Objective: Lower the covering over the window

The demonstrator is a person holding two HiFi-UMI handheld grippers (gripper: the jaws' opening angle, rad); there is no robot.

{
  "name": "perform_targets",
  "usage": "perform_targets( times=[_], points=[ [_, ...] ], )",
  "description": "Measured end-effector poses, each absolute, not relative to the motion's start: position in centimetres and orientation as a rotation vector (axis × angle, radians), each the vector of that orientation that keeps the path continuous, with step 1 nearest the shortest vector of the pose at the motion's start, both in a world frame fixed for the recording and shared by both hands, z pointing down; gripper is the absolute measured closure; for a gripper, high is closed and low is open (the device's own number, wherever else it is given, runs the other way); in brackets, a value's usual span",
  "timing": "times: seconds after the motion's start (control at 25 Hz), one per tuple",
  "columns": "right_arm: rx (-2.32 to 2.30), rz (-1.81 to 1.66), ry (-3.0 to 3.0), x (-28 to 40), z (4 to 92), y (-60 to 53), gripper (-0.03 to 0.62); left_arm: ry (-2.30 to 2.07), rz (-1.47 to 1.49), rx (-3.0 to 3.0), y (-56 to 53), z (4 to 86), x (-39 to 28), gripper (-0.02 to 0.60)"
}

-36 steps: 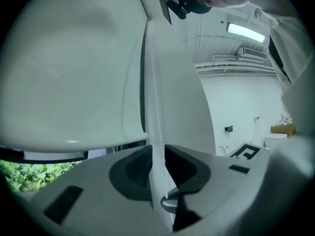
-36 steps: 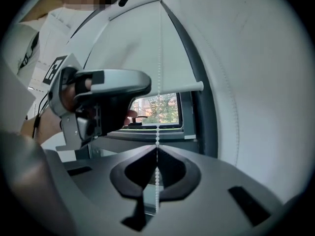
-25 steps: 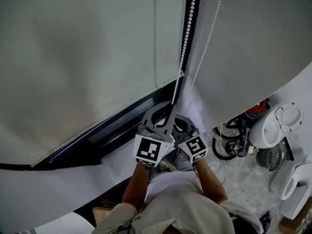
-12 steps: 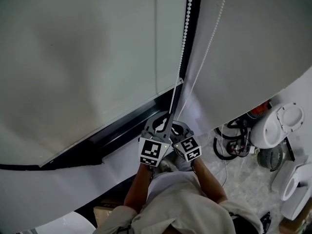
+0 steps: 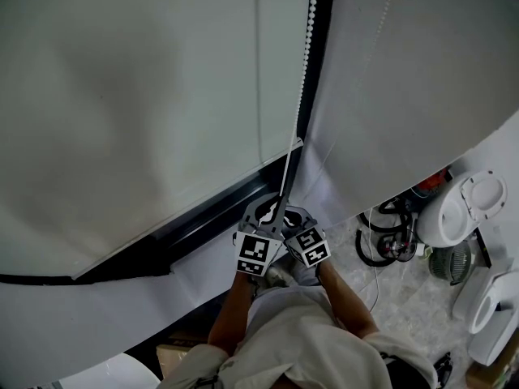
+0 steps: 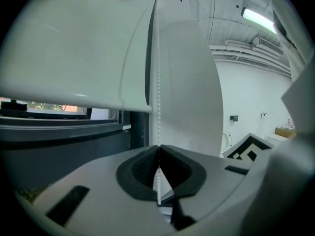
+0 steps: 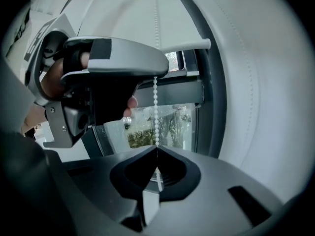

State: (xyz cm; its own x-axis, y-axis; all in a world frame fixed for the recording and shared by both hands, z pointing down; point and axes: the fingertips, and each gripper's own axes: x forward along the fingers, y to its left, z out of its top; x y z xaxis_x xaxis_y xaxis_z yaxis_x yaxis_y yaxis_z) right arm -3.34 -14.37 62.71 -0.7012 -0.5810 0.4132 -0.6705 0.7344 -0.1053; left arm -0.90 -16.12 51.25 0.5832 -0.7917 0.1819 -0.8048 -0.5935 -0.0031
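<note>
Thin white bead chain (image 5: pixel 305 79) looks light, limp and slick; left gripper (image 6: pixel 158 149) and right gripper (image 7: pixel 157 149) jaws both pinched tight on it, ideally between beads.

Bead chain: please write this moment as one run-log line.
left gripper: shut on bead chain | right gripper: shut on it, lower | roller blind: partly down

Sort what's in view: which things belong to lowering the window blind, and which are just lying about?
Belongs to the job: bead chain, pinched in the shut jaws of the left gripper and, below it, the right gripper; roller blind; window.

Lying about: white appliances, coiled cables and round grille on the floor at right.
</note>
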Motion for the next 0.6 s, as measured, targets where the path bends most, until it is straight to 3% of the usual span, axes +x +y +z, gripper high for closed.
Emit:
perform_targets(
  times=[0.6],
  points=[
    [0.948, 0.309, -2.523, -3.7, 65.0, -13.5, 0.585, -1.368, 0.276, 2.712, -15.2, 53.2, -1.3, 0.565]
  ],
)
